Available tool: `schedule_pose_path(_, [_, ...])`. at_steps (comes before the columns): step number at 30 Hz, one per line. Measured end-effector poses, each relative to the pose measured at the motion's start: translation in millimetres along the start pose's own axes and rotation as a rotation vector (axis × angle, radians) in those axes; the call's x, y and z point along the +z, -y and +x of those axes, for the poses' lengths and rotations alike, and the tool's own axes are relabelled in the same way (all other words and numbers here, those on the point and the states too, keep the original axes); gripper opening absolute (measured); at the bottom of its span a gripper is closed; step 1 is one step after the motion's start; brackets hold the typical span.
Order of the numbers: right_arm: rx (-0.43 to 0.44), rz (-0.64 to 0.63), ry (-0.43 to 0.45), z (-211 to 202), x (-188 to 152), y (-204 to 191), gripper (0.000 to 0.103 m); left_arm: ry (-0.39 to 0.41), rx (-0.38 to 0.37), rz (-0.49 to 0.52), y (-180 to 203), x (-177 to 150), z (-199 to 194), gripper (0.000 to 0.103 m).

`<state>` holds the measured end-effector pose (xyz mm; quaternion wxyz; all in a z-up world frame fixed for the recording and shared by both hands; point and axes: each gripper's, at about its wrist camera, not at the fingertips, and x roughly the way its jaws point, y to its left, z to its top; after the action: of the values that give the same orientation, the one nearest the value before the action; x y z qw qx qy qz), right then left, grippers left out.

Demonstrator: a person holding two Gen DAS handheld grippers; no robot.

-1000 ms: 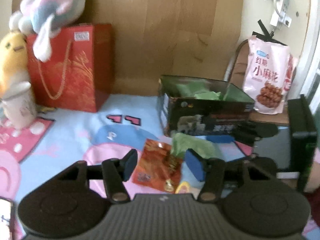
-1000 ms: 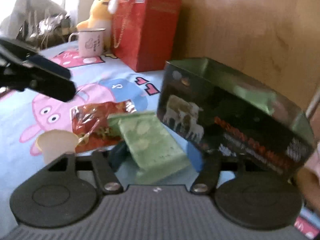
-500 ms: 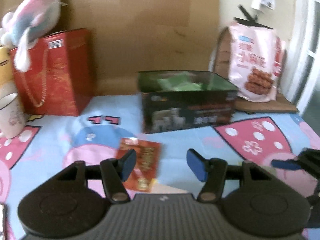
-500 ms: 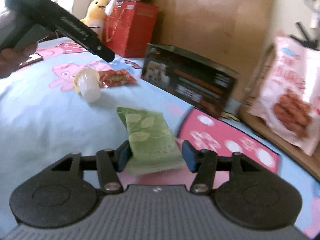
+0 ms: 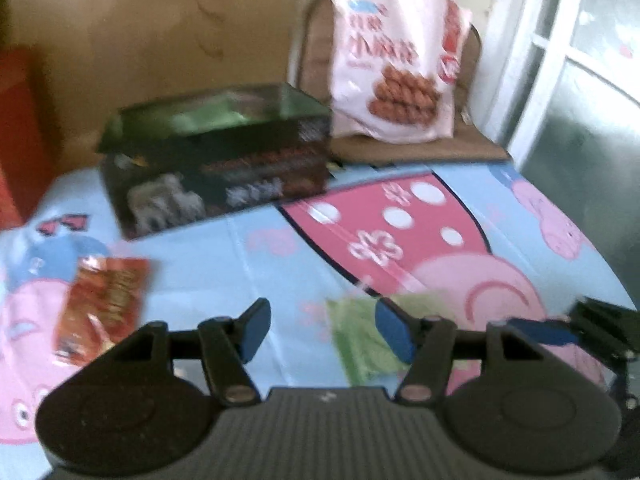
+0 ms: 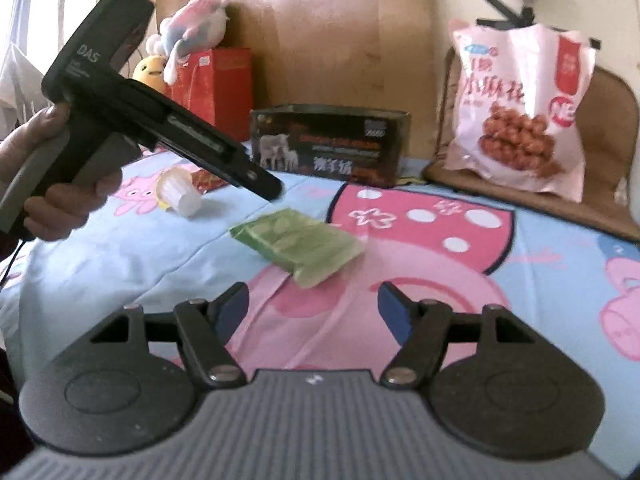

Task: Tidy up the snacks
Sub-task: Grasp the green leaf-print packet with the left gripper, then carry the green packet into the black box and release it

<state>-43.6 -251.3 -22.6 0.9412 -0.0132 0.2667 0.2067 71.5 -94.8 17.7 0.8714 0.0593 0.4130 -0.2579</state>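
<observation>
A green snack packet lies flat on the cartoon bedsheet, ahead of my open, empty right gripper. It also shows in the left wrist view, just under the right finger of my open, empty left gripper. A red snack packet lies to the left. A dark open tin box with green packets inside stands at the back; it also shows in the right wrist view. A jelly cup lies on its side by the left gripper's body.
A big pink snack bag leans on a brown chair at the back right. A red gift bag with plush toys stands back left against a wooden board. The bedsheet is soft and uneven.
My right gripper carried the green packet away from the box, opened and let it drop on the sheet, then drew back. My left gripper swung right, over the packet.
</observation>
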Motion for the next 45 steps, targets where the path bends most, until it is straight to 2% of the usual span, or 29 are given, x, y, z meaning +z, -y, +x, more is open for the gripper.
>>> schedule_pose_path(2, [0.003, 0.001, -0.01, 9, 3, -2, 0.069, -0.035, -0.014, -0.004, 2, -4, 7, 0.059])
schedule_pose_path(5, [0.011, 0.005, -0.027, 21, 9, -3, 0.058, -0.04, -0.045, -0.021, 3, -10, 7, 0.059])
schedule_pose_path(6, [0.017, 0.009, -0.036, 26, 10, -3, 0.047, -0.045, -0.075, -0.028, 2, -12, 6, 0.056])
schedule_pose_path(7, [0.014, 0.012, -0.038, 29, 11, -3, 0.045, -0.05, -0.11, -0.037, 1, -14, 7, 0.047])
schedule_pose_path(8, [0.017, 0.012, -0.038, 31, 12, -3, 0.039, -0.049, -0.14, -0.049, 0, -16, 6, 0.047])
schedule_pose_path(9, [0.027, 0.013, -0.04, 33, 14, -4, 0.034, -0.043, -0.155, -0.053, -1, -17, 6, 0.041])
schedule_pose_path(10, [0.029, 0.013, -0.042, 35, 14, -5, 0.032, -0.036, -0.167, -0.056, 0, -18, 6, 0.038])
schedule_pose_path(15, [0.034, 0.019, -0.027, 33, 19, -12, 0.03, -0.013, -0.183, -0.068, -7, -13, -4, 0.035])
schedule_pose_path(20, [0.041, -0.022, 0.085, 32, 57, -15, 0.029, 0.118, -0.17, -0.055, -24, 14, -37, 0.035])
schedule_pose_path(25, [0.051, -0.072, 0.165, 71, 118, -10, 0.029, 0.214, -0.095, -0.042, -58, 69, -50, 0.035])
schedule_pose_path(28, [0.08, -0.027, 0.146, 116, 152, 4, 0.029, 0.21, -0.043, -0.081, -88, 102, -33, 0.035])
schedule_pose_path(31, [0.104, 0.017, 0.105, 162, 167, 13, 0.029, 0.186, 0.021, -0.129, -116, 122, -7, 0.036])
schedule_pose_path(33, [0.091, 0.018, 0.085, 187, 170, 13, 0.03, 0.177, 0.075, -0.139, -126, 129, 10, 0.037])
schedule_pose_path(34, [0.083, 0.015, 0.077, 196, 171, 10, 0.03, 0.177, 0.101, -0.135, -129, 129, 18, 0.044])
schedule_pose_path(36, [0.078, 0.013, 0.062, 211, 173, 7, 0.033, 0.174, 0.155, -0.118, -130, 131, 32, 0.05])
schedule_pose_path(37, [0.077, 0.013, 0.058, 215, 173, 5, 0.036, 0.17, 0.178, -0.109, -130, 131, 38, 0.051])
schedule_pose_path(38, [0.078, 0.017, 0.065, 215, 173, 3, 0.049, 0.168, 0.191, -0.105, -132, 131, 41, 0.051])
schedule_pose_path(39, [0.061, 0.009, 0.074, 214, 173, 0, 0.055, 0.162, 0.196, -0.106, -133, 130, 43, 0.051])
schedule_pose_path(43, [0.013, -0.029, 0.128, 187, 168, -5, 0.056, 0.189, 0.174, -0.124, -140, 119, 21, 0.056])
schedule_pose_path(45, [0.03, -0.019, 0.163, 164, 160, -5, 0.056, 0.231, 0.153, -0.157, -147, 104, -4, 0.059])
